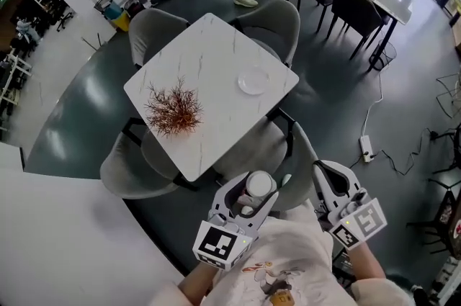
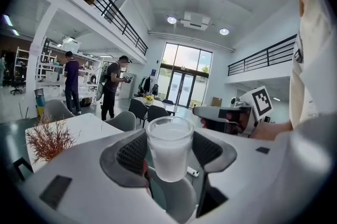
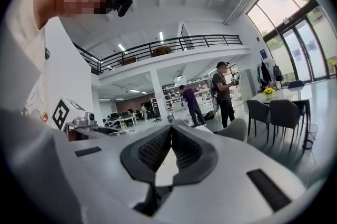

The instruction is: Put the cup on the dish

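1. The left hand-held gripper (image 2: 169,153) has its jaws closed part-way on the cup (image 2: 168,141), with one dark ribbed pad pressed to each side of it.
2. The cup is a frosted white tumbler. It stands upright in the grip, with its rim above the pads and its base hanging free below them.
3. In the head view the cup is held in the air close to the person's body, off the near corner of the desk (image 1: 205,56) and above a grey chair (image 1: 284,153) tucked in there.
4. The dish (image 1: 253,81) is small, round and white. It lies flat on the white marbled desk near the right corner and is well apart from the cup.
5. A dried reddish sprig (image 1: 173,111) lies on the left part of the desk, well apart from the dish.
6. The right hand-held gripper (image 3: 171,136) has its jaws brought together with the pad tips meeting, and it grips nothing.
7. The right one is held low beside the left one, also off the desk.
8. More grey chairs stand round the desk, and two people stand on the floor beyond it.
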A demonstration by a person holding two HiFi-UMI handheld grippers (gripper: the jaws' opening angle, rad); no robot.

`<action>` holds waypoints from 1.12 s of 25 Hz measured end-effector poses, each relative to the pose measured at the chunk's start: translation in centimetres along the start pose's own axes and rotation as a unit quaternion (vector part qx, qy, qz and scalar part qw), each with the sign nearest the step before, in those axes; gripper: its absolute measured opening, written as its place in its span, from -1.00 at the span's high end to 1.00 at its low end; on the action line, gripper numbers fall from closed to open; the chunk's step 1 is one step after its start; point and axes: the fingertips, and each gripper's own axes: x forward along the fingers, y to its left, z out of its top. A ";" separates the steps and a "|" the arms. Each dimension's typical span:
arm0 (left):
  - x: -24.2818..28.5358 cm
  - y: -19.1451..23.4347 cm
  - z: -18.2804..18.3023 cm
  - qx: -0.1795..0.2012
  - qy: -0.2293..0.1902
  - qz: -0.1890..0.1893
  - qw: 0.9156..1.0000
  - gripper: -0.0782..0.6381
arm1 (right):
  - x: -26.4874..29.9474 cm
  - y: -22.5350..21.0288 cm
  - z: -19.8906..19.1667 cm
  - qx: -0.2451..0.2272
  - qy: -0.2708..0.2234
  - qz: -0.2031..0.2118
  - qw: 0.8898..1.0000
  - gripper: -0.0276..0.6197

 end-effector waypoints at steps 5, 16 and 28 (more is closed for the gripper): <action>4.1 1.2 2.5 0.000 -0.019 0.032 0.999 0.03 | 2.6 -4.2 0.8 0.006 0.006 0.028 1.000 0.90; 11.2 5.4 4.1 -0.010 -0.029 0.122 0.992 0.03 | 7.1 -11.4 -0.8 0.035 0.031 0.080 0.996 0.90; 16.3 7.9 4.6 -0.026 -0.009 0.186 0.982 0.03 | 11.4 -15.8 -2.0 0.046 0.054 0.133 0.988 0.90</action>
